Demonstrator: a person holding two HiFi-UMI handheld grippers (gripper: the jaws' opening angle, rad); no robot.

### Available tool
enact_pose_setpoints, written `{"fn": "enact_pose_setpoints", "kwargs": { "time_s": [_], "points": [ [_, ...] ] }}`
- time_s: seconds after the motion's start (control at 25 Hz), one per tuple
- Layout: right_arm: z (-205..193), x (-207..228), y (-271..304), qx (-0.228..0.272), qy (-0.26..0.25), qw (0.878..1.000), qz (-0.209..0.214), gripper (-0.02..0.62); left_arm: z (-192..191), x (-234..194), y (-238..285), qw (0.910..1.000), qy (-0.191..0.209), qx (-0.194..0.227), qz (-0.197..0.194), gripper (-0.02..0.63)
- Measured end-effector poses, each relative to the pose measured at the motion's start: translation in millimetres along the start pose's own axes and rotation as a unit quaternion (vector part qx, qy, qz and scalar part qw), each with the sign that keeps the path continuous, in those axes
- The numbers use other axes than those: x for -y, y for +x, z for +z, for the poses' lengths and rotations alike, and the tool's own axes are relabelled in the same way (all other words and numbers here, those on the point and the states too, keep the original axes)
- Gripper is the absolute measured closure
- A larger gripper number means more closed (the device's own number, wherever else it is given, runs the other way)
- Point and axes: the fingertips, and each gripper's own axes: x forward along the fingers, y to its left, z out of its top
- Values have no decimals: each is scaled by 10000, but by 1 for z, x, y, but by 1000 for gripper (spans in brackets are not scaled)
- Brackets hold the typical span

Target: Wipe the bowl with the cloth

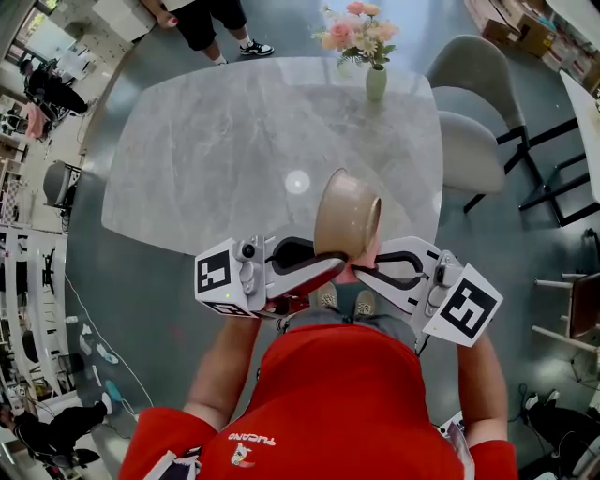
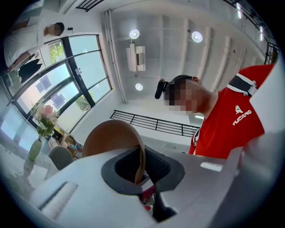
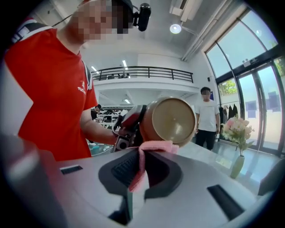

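A tan bowl point(image 1: 347, 214) is held up off the table, tipped on its side with its base toward the right gripper view. My left gripper point(image 1: 330, 269) is shut on its rim; in the left gripper view the bowl's wall point(image 2: 111, 139) stands pinched between the jaws of the left gripper point(image 2: 140, 173). My right gripper point(image 3: 139, 168) is shut on a pink cloth point(image 3: 150, 150). The cloth's upper fold lies against the bowl's point(image 3: 174, 119) lower outside. The two grippers meet under the bowl, close to my chest. The bowl's inside is hidden.
Beyond the bowl lies a grey marble table point(image 1: 234, 141), with a vase of flowers point(image 1: 375, 80) at its far right edge. Grey chairs point(image 1: 473, 89) stand to the right. A person point(image 1: 211, 23) stands beyond the table's far side.
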Motion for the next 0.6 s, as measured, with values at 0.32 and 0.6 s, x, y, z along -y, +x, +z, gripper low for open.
{"fn": "enact_pose_setpoints", "kwargs": {
  "time_s": [0.32, 0.6],
  "points": [
    [1, -2, 4, -22, -187, 9997, -164, 575, -3, -3, 0, 9997, 117, -141, 170, 589],
    [3, -6, 6, -249, -552, 9978, -265, 575, -8, -11, -3, 9979, 139, -292, 564, 589]
  ]
}}
